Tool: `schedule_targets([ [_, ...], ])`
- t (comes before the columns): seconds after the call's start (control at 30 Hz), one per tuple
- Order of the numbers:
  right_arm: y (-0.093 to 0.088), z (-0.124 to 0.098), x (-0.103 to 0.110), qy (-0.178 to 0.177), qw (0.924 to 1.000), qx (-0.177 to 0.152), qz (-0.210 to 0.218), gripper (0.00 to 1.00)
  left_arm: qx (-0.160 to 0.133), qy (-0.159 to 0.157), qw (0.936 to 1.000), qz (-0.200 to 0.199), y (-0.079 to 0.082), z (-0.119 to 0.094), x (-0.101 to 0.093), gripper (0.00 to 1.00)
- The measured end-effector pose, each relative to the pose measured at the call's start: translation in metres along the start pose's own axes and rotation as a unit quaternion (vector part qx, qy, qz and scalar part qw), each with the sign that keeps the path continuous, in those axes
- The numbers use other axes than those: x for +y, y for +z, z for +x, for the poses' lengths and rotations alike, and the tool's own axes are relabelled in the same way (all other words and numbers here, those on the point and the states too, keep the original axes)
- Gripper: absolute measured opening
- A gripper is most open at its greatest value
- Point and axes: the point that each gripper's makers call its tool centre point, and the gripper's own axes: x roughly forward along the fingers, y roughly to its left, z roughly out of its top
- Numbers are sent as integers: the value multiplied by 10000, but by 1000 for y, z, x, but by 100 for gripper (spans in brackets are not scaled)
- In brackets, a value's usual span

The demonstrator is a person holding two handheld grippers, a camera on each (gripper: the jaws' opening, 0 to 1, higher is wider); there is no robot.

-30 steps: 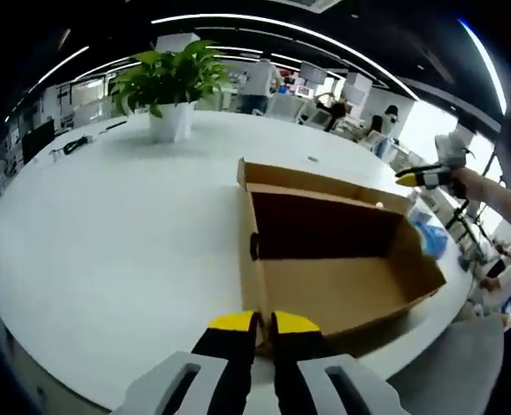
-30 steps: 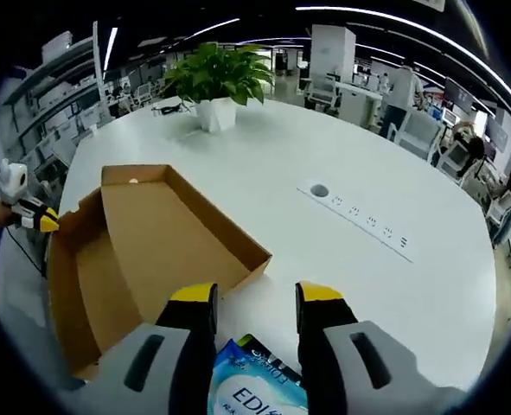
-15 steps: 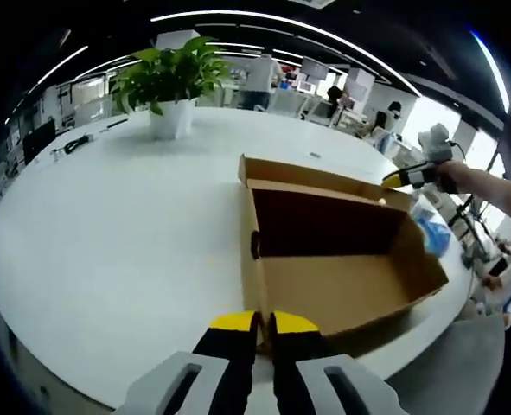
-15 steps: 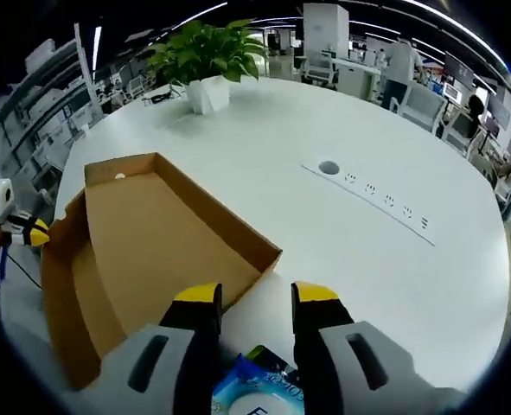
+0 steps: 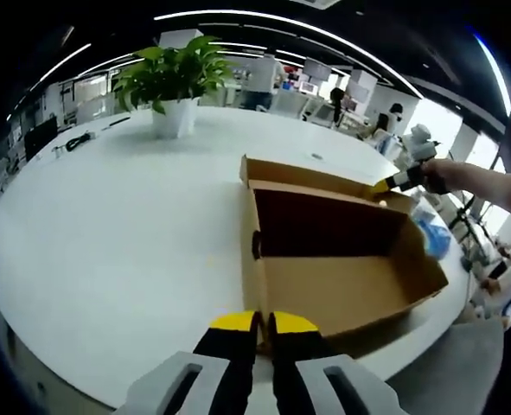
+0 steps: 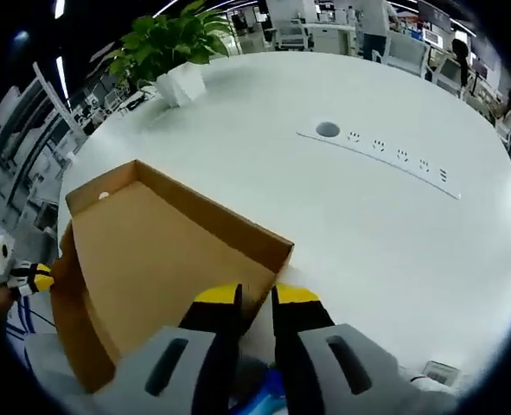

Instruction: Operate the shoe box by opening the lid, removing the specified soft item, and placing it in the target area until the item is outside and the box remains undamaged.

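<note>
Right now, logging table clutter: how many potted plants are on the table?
1: the potted plant stands at the white table's far side, beyond the open shoe box.

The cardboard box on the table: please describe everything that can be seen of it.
The cardboard box is plain brown, shallow and open, with nothing visible inside. It lies flat on the white table. One side wall has a small dark hole. The left gripper is shut at its near edge; the right gripper meets a far corner.
</note>
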Motion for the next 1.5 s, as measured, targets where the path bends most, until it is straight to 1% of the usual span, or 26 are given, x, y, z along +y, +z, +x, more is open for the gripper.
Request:
schedule_targets([
  [0.13,4,0,-3,-90,10000,-15,-24,8,-84,-44,9999,-95,-1,0,3,5],
  [0.23,6,-5,-3,-163,9998,-98,43,6,-111,-37,9999,-112,0,0,1,5],
  [0.33,11,-7,-4,-198,9996,-184,62,5,-116,-43,9999,-95,1,-1,1,5],
  [0.5,17,-14,-2,-257,9994,-215,-48,4,-135,-64,9999,-80,0,0,3,5],
  [0.7,21,-13,-6,-284,9992,-272,-63,4,-145,-64,9998,-91,0,1,3,5],
  [0.9,22,-20,-1,-308,9988,-360,-132,3,-152,-51,9998,-74,0,1,2,5],
  [1.03,28,-21,-2,-303,9985,-432,-140,3,-130,-48,9999,-36,0,1,1,5],
  [1.27,33,-34,1,-279,9980,-543,-158,2,-126,-44,9999,-4,0,1,0,5],
  [1.37,37,-45,5,-269,9974,-646,-196,2,-117,-37,9999,14,0,1,1,5],
  [1.5,45,-48,6,-247,9965,-765,-236,1,-104,-39,9999,56,0,1,1,5],
])
